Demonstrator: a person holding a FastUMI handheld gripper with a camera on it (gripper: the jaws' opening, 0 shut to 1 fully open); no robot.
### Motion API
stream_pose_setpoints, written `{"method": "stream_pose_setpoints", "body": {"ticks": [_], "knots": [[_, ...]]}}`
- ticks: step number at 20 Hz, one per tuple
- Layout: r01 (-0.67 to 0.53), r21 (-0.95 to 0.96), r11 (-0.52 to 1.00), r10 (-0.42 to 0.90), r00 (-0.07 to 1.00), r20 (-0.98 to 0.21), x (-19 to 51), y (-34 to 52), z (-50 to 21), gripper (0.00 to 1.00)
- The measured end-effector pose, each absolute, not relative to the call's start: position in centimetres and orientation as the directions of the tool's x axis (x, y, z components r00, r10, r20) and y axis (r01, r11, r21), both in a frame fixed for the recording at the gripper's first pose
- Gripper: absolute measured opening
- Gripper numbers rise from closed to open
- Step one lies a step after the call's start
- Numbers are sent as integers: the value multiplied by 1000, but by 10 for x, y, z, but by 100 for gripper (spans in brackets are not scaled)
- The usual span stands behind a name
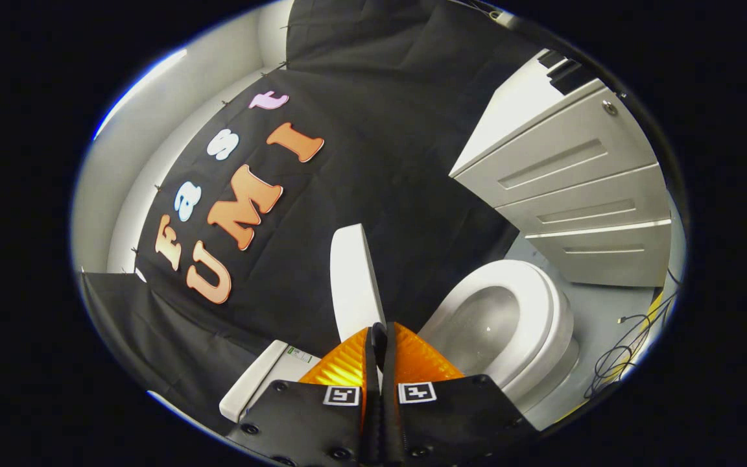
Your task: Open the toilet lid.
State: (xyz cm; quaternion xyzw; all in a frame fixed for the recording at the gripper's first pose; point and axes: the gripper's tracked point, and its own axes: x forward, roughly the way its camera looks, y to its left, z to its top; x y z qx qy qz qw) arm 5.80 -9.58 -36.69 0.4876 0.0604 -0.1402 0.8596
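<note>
1. Gripper view, the grip: The gripper (379, 337) has its two orange fingers (346, 363) drawn nearly together, and the toilet lid (353, 279) rises edge-on from the narrow slot between them. Whether both fingers actually press on the lid cannot be told from here.
2. Gripper view, the lid: It stands raised, well clear of the seat (545, 305) and open bowl (480, 324) to the right. A hold low on its edge would, by my reading, steady it near upright; the opening looks almost complete.
3. Gripper view, the room: The white tank (257, 379) sits near left of the fingers, a pale drawer cabinet (581, 188) stands far right, and loose cables (620, 357) trail across the grey floor (607, 305) beside the bowl.
</note>
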Motion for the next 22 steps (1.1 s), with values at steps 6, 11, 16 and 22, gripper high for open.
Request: {"method": "stream_pose_setpoints", "body": {"ticks": [6,11,16,22], "knots": [[294,735,611,-203,956,-213,77,-67,-329,8],[243,669,703,-153,969,-192,90,-21,-295,8],[181,591,786,-98,981,-170,103,33,-270,8],[101,488,867,-26,987,-158,108,93,-255,8]]}}
